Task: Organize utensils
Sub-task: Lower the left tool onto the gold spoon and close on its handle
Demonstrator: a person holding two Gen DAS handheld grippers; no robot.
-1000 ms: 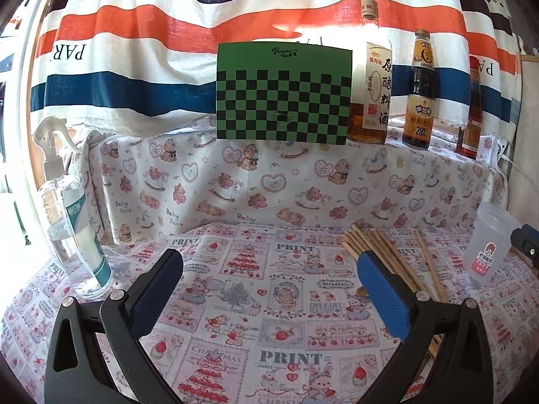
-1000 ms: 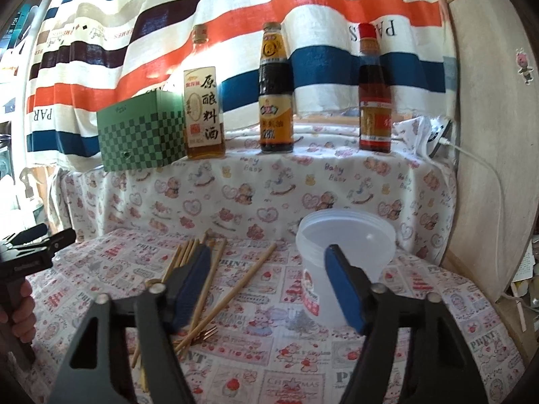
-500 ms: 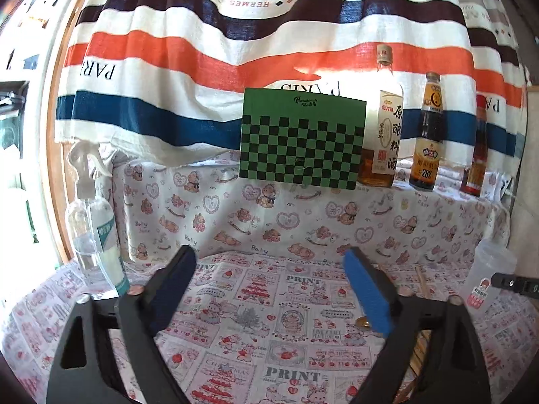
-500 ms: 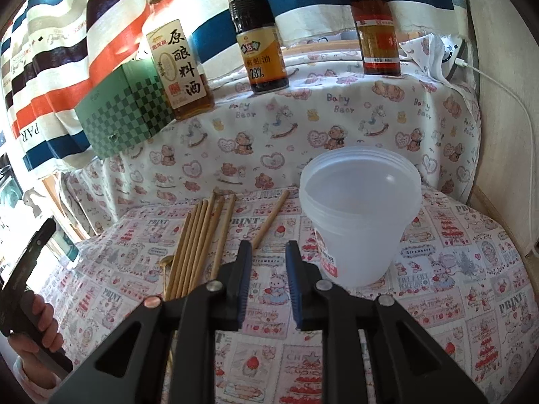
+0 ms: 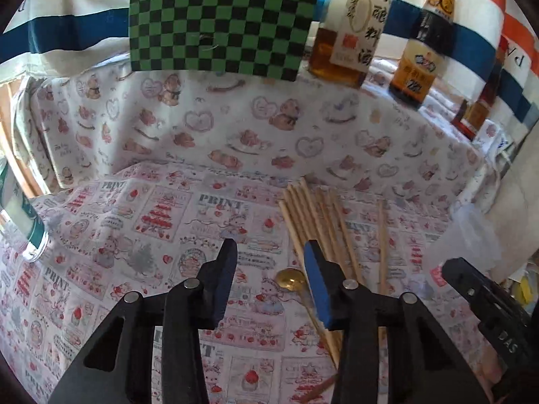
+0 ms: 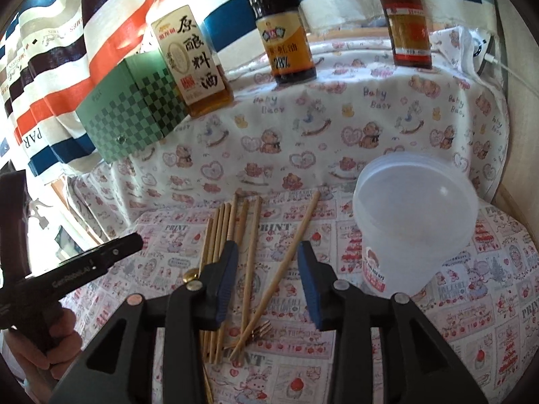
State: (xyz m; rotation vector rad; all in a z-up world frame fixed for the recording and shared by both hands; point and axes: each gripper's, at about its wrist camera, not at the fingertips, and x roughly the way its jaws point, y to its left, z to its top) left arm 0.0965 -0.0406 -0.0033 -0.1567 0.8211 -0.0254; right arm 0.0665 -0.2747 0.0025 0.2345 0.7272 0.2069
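Green-black checkered box (image 5: 219,20), red-printed tablecloth (image 5: 134,235), tan chopsticks (image 6: 251,252), translucent cup (image 6: 414,222)

Striped curtain (image 6: 84,43) across back: white, orange, navy, dark brown bands, mirrored lettering, daylight glowing through
Raised ledge (image 6: 353,101) below it, draped in white teddy-bear-and-heart cloth hanging to tabletop
Tabletop under patchwork cloth (image 5: 141,235) with red motifs and "PRINT" panels
Pale wooden wall panel (image 6: 518,118) at right edge; white cable (image 6: 505,67) running along it
Bright window glare at far left, beyond wooden frame (image 5: 13,155)
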